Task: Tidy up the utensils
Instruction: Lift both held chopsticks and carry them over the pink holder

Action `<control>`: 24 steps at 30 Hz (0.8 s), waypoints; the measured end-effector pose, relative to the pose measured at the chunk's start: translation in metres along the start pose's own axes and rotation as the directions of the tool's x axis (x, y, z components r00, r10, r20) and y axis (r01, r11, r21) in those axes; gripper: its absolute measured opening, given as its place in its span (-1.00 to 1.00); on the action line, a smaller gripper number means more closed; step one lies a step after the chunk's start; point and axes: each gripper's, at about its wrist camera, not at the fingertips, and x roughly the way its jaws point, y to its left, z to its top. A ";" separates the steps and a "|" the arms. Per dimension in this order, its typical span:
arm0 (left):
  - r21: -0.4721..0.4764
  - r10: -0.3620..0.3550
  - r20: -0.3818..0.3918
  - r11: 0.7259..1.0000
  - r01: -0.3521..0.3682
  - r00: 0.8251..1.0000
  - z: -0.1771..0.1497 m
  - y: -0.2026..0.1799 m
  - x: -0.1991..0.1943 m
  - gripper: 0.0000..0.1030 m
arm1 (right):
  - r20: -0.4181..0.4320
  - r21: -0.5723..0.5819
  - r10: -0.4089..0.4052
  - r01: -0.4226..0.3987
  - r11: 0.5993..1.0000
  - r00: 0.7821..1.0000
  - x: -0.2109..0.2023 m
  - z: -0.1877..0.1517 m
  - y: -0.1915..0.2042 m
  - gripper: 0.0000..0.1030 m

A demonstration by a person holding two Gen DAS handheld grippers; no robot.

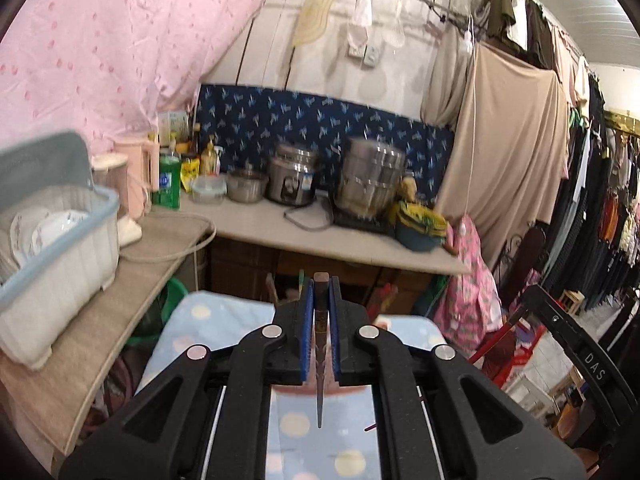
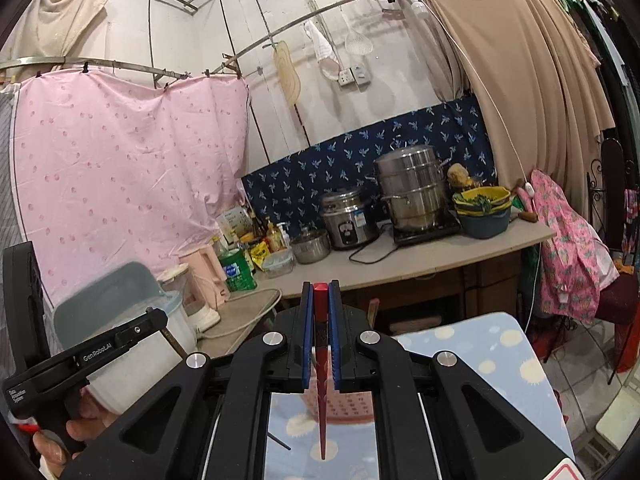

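A brown chopstick [image 1: 320,320] is being pinched between the blue pads [image 1: 307,320] of the left tongs [image 1: 321,292], its blunt end poking out just past the tips and its thin end running back toward the camera. In the right wrist view, a red chopstick [image 2: 321,332] is being pinched the same way by the right tongs [image 2: 321,292] (both pairs are pressed together on their sticks). Both are being held in the air above a blue dotted cloth [image 1: 224,312], well apart from the bench [image 1: 360,244] beyond. The left tongs are also being seen from the right wrist view at lower left, gripped by a hand [image 2: 76,428]. A pink basket [image 2: 348,404] is partly being hidden under the right tongs. On the bench, a rice cooker [image 2: 348,218], a tall steel pot [image 2: 412,188] and a green bottle [image 2: 238,270] are standing. A dish tub [image 1: 60,248] with plates is sitting on the side bench at left.
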 end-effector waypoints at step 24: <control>-0.014 0.079 -0.014 0.997 -0.079 0.997 0.016 0.008 0.130 -0.86 | -0.068 0.002 -0.050 0.050 0.999 0.996 0.159 0.003 -0.026 -0.87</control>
